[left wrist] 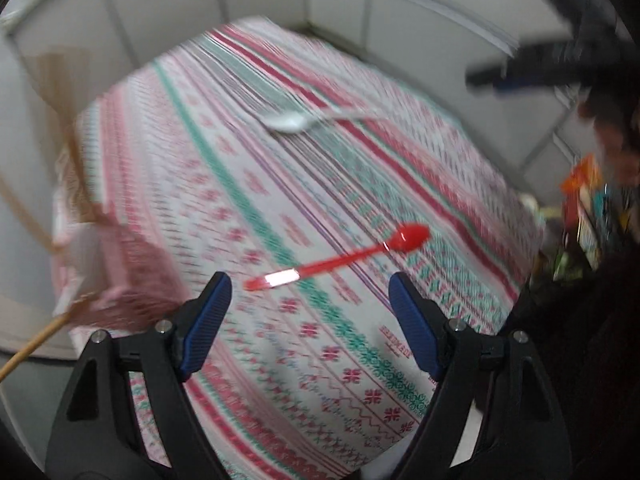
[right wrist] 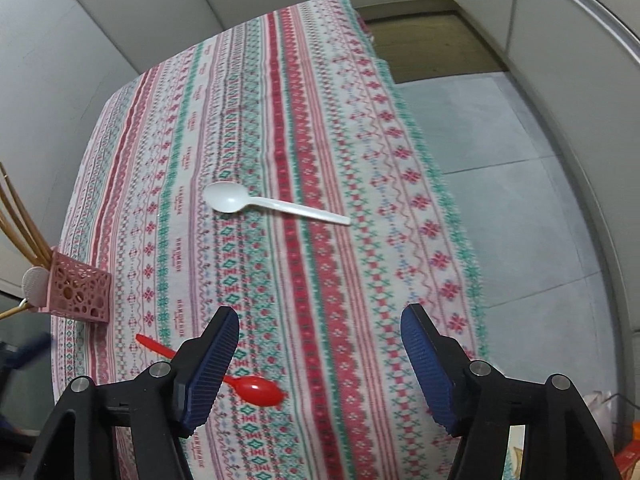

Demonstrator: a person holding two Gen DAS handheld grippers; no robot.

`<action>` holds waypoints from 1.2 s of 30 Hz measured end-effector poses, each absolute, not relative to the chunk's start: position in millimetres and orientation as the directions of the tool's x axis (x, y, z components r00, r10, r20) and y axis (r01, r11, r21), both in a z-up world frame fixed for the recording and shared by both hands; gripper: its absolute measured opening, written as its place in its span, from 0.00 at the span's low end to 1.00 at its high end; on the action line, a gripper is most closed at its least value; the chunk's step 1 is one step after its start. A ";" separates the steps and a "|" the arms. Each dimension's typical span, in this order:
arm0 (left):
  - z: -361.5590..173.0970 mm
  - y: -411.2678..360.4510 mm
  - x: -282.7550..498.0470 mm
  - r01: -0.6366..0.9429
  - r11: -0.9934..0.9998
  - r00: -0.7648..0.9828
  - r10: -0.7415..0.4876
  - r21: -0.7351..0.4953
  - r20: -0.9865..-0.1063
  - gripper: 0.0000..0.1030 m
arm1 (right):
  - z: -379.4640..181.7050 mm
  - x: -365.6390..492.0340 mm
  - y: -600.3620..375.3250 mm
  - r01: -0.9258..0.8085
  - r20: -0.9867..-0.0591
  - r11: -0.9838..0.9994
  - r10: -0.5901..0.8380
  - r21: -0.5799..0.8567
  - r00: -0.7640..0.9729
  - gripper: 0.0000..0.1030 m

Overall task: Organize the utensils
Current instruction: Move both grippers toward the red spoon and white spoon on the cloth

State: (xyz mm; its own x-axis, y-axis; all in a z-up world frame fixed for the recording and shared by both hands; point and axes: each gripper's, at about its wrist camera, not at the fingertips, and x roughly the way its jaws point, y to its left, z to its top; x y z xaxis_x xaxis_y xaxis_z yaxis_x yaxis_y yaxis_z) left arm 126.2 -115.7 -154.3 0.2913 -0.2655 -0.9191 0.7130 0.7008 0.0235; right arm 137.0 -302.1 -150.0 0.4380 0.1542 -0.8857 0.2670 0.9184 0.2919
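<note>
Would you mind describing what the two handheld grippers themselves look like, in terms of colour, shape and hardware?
Both look identical. The left gripper and right gripper each have two matte black plastic arms with triangular cut-outs and round silver screws at the joints. Each finger carries a dark blue, finely ribbed pad. No cables, markings or sleeves are visible.

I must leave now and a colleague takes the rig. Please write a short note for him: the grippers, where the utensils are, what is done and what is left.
Left gripper: open, empty, above the tablecloth, near the red plastic spoon.
Right gripper: open, empty, over the near end of the table.
Red plastic spoon: lies flat on the patterned tablecloth.
White plastic spoon: lies flat further along the cloth, apart from the red one.
Pink perforated plastic holder: at the table's left edge; holds thin wooden sticks and one white utensil.
Done: those items are in the holder.
Left: both loose spoons, probably into the holder.
</note>
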 end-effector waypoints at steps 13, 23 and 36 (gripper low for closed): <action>-236.3 -184.0 117.2 0.895 0.445 0.113 -0.172 0.025 -0.979 0.57 | -152.9 132.3 -316.3 0.267 -0.881 0.912 0.171 0.310 0.441 0.70; -234.0 -196.2 137.5 0.858 0.514 0.097 -0.204 -0.022 -0.974 0.57 | -157.4 131.8 -320.9 0.279 -0.879 0.901 0.190 0.334 0.437 0.70; -198.1 -185.3 85.2 0.884 0.456 0.014 -0.246 -0.103 -0.969 0.57 | -152.0 127.7 -325.5 0.272 -0.866 0.892 0.211 0.360 0.453 0.71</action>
